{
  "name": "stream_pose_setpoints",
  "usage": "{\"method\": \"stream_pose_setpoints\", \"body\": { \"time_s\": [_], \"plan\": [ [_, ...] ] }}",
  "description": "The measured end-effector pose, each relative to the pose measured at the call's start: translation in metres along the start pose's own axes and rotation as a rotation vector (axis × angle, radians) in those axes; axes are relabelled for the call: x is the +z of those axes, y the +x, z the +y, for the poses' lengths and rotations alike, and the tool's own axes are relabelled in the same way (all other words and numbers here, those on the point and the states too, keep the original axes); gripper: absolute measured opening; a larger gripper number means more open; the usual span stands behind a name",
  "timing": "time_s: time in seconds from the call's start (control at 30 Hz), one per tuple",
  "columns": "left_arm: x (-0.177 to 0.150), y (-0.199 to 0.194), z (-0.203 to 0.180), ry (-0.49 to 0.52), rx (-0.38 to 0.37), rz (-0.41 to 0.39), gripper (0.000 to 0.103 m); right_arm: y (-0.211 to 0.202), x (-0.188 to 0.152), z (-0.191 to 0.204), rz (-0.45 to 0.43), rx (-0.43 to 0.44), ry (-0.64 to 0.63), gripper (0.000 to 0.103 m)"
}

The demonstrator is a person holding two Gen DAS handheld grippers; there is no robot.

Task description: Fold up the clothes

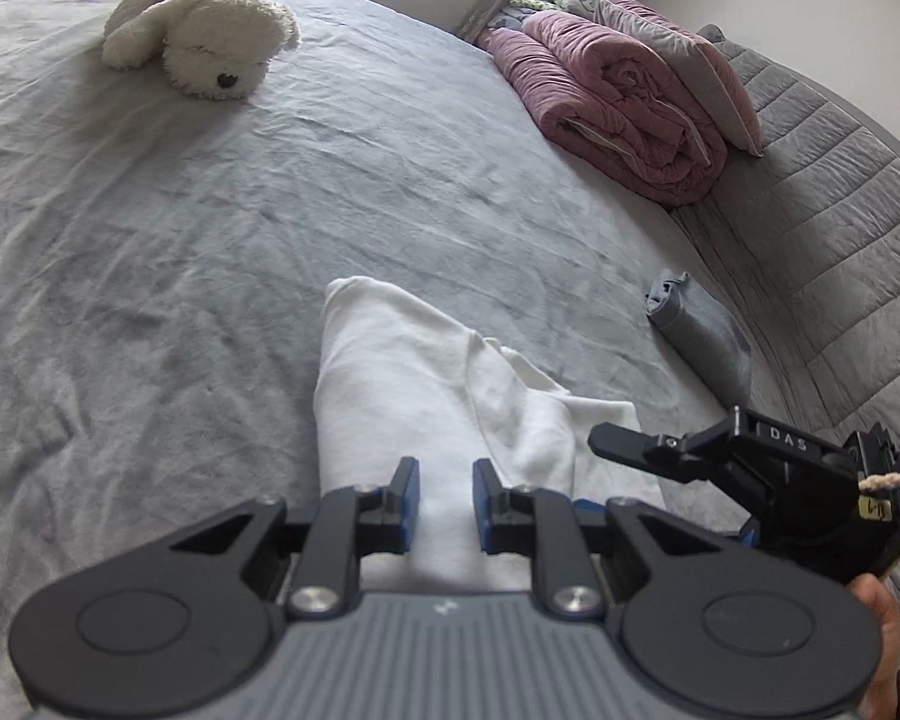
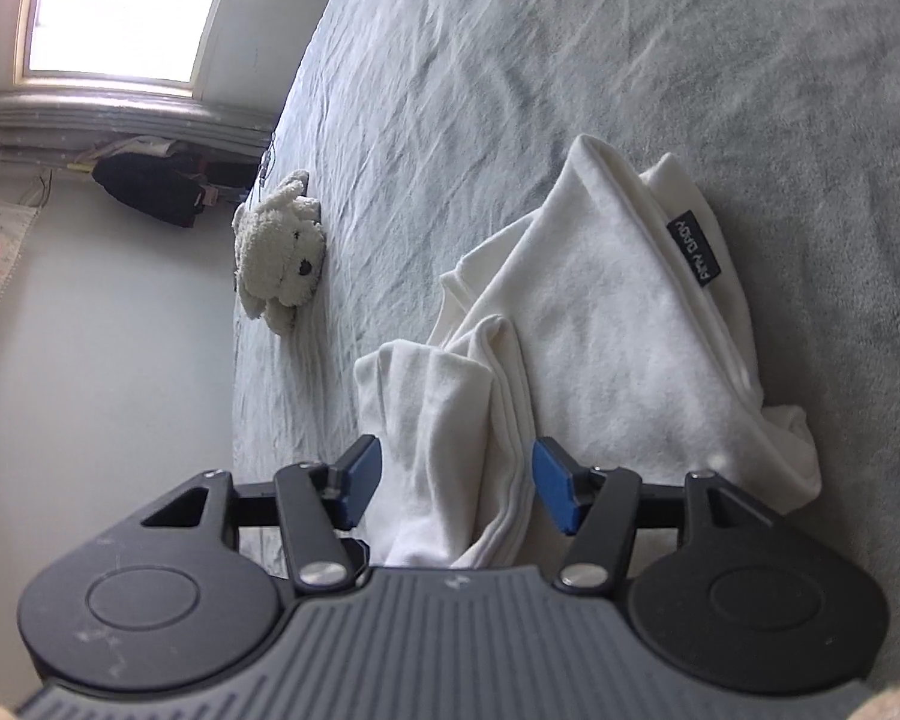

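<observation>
The left gripper has its blue pads a narrow gap apart, with white cloth filling the space between them; whether the pads actually press on the cloth cannot be told from its own view. The right gripper stands with its jaws spread wider, a bunched fold of the same cloth lying between them, and its pads show a sliver of space beside the fabric, so it looks released rather than clamped.

The white garment lies crumpled and partly folded on the grey bedsheet, close in front of both grippers, with a small black label sewn near one edge. In the left view the right gripper reaches in from the right, just beside the garment.

Farther out, a white plush dog lies on the sheet, well apart from the garment. A small folded grey cloth sits near the quilted grey headboard, and a rolled pink quilt rests against it. A window lights the wall beyond the bed.
</observation>
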State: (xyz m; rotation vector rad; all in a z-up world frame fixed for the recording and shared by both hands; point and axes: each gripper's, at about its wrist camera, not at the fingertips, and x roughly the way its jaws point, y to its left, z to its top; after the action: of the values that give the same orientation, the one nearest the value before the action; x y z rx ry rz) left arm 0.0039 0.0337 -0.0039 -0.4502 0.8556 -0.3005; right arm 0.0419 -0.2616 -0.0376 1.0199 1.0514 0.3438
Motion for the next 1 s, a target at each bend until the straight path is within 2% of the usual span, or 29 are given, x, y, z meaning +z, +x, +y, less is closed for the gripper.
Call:
{"method": "stream_pose_setpoints", "body": {
  "time_s": [0.23,0.3,0.43,0.53,0.67,0.8,1.0],
  "plan": [
    [-0.009,0.008,0.012,0.115,-0.123,-0.061,0.019,0.016,-0.008,0.006,-0.012,-0.051,-0.105,0.058],
    [-0.009,0.014,0.013,0.125,-0.137,-0.056,0.019,0.018,-0.010,0.009,-0.032,-0.064,-0.136,0.053],
    [-0.008,0.018,0.012,0.125,-0.177,-0.070,0.019,0.023,-0.013,0.010,-0.069,-0.072,-0.178,0.030],
    [-0.012,0.018,0.011,0.144,-0.174,-0.109,0.019,0.025,-0.016,0.015,-0.090,-0.071,-0.222,0.021],
    [-0.017,0.008,0.011,0.157,-0.159,-0.221,0.024,0.011,-0.017,0.028,-0.145,-0.040,-0.288,0.017],
    [-0.017,0.000,0.013,0.150,-0.173,-0.287,0.024,-0.007,-0.010,0.033,-0.185,0.012,-0.319,0.015],
    [-0.024,0.006,0.006,0.186,-0.194,-0.277,0.024,-0.032,0.005,0.018,-0.222,0.057,-0.284,0.015]
  ]
}}
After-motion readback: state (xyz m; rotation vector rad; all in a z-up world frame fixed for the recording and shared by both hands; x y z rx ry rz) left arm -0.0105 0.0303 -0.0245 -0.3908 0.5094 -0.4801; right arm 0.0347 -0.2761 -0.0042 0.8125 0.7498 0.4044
